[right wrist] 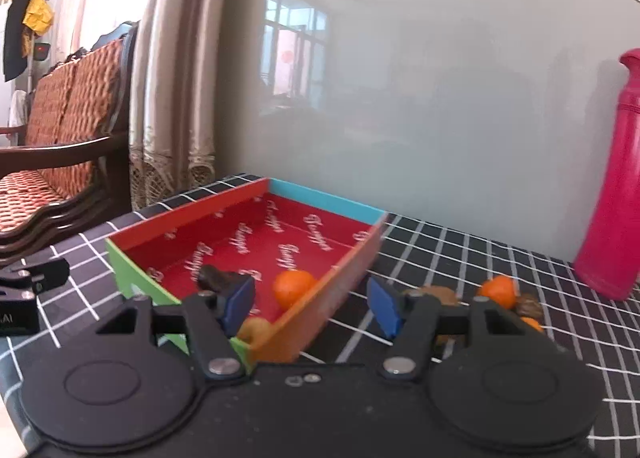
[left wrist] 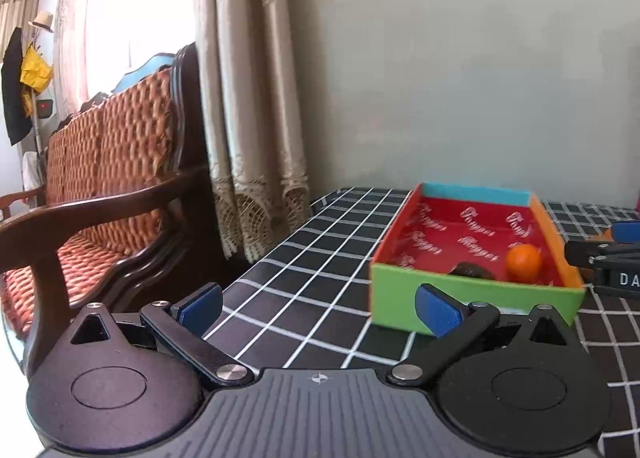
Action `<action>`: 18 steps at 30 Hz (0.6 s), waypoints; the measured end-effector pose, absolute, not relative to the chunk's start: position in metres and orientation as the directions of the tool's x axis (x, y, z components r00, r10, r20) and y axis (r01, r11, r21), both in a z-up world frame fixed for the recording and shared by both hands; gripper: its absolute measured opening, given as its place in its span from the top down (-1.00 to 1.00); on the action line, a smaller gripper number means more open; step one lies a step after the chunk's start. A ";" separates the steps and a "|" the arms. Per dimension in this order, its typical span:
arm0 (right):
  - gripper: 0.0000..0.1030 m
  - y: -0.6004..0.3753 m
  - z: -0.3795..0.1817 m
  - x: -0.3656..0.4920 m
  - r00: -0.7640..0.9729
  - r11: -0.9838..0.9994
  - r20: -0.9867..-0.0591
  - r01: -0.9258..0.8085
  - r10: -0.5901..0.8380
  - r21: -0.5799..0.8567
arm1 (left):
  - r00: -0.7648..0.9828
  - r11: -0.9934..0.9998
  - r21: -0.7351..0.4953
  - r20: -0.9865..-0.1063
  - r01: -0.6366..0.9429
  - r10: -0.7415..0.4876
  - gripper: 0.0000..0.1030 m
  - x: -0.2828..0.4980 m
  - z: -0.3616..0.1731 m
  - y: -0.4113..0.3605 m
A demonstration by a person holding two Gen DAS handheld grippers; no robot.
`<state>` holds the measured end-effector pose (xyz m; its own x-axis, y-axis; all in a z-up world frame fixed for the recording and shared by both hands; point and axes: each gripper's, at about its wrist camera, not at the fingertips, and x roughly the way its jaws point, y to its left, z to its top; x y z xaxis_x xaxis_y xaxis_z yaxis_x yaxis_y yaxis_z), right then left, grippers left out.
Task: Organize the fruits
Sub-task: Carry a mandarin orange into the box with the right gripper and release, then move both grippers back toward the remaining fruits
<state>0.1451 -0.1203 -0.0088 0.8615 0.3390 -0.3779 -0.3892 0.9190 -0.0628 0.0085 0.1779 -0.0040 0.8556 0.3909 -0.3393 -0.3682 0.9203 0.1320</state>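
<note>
**Inspector:** Location of the fruit?

**Assessor:** A multicoloured tray (right wrist: 320,290) sits on the bench (right wrist: 460,254) towards its far edge, near the wall. In the tray: one orange (right wrist: 294,287) against the orange side wall, a dark fruit (right wrist: 214,278) near the green front wall, and a yellowish brown fruit (right wrist: 254,328) in the near corner. On the cloth outside, right of the tray, lie another orange (right wrist: 498,290) and brown fruits (right wrist: 436,294), well short of a red flask (right wrist: 616,194).

**Inspector:** Grippers?

**Assessor:** The right gripper (right wrist: 314,310) stands spread over the tray's near corner, nothing between the pads. The left gripper (left wrist: 320,310) is spread wide and empty, level with the tray's green wall (left wrist: 400,298).

**Inspector:** Handling?

**Assessor:** Judged only: the oranges look light, round and fairly firm, liable to roll; take them across the widest part with moderate pressure. The brown fruits look softer and may bruise.

**Inspector:** Differences between views?

**Assessor:** Only the right wrist view shows the loose fruit, the flask and the corner fruit. The left wrist view shows the tray's front wall square on, the bench's left edge and a wooden sofa (left wrist: 112,178) beyond it.
</note>
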 end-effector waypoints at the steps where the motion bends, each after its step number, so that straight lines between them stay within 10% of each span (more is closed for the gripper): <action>1: -0.19 -0.125 -0.007 0.145 0.867 0.923 -0.373 -0.379 0.330 -0.062 | 0.857 0.923 0.131 -0.342 -0.363 0.386 -0.97 0.010 -0.004 0.175; 18: -0.24 -0.253 0.005 0.137 0.942 0.993 -0.325 -0.109 0.088 -0.049 | 0.926 0.986 0.100 -0.341 -0.136 0.162 -0.97 0.035 -0.001 0.078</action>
<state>0.1373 -0.2528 0.0049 0.9418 0.0877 -0.3247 -0.1092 0.9928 -0.0487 0.0345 0.0781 -0.0007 0.9260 0.1625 -0.3409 -0.1361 0.9856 0.0999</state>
